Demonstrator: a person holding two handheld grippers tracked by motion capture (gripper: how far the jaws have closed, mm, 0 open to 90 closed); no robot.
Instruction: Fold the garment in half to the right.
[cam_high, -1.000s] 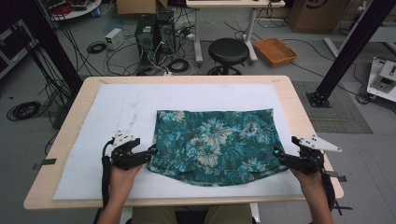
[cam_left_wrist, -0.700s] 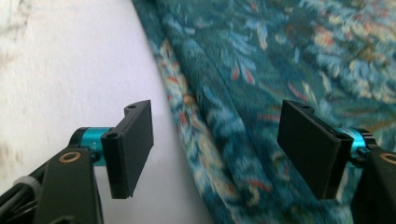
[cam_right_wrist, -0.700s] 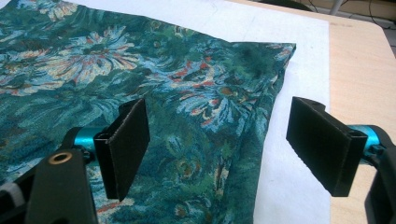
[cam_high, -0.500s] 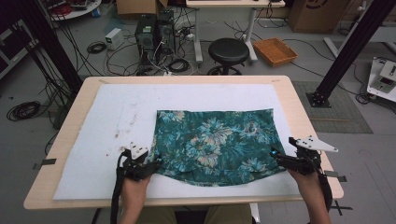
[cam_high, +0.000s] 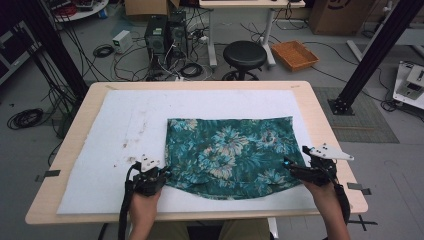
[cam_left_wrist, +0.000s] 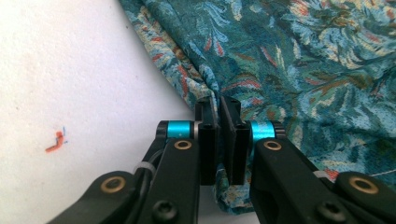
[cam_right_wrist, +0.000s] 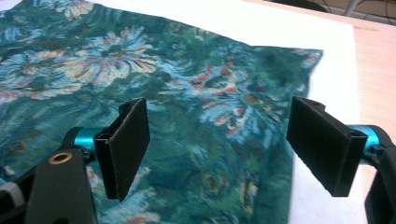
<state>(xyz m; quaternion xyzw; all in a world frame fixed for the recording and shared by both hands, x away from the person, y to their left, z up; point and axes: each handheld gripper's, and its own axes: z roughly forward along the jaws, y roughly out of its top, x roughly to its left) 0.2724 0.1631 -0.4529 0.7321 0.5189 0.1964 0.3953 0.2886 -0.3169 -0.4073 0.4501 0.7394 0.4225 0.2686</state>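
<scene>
2 hand-held grippers work at 1 wooden table (cam_high: 80, 125), its top covered by a white mat (cam_high: 120, 115) that carries faint brown stains and, in the left gripper view, 1 small red mark (cam_left_wrist: 56, 141).

Item 1, left gripper (cam_high: 159, 175): at the near left of the mat, gripped by the person's left hand (cam_high: 144, 207). Jaws pressed together on the left near corner of the cloth; the left gripper view shows fabric pinched and bunched between them.

Item 2, floral cloth (cam_high: 230, 152): teal with pale and orange flowers, lying mostly flat on the right-centre of the mat, near edge curved and slightly gathered.

Item 3, right gripper (cam_high: 295, 169): at the cloth's right near corner, held by the right hand (cam_high: 322, 192), grey plate on top. Jaws spread wide apart in the right gripper view, one above the cloth, the other out over the white mat just past its right edge, holding nothing.

Room, left to right: coiled black cables (cam_high: 22, 117) on the grey floor, 2 computer towers (cam_high: 162, 32), 1 black round stool (cam_high: 244, 54), 1 orange tray (cam_high: 294, 54), 1 black slanted frame post (cam_high: 372, 55).
</scene>
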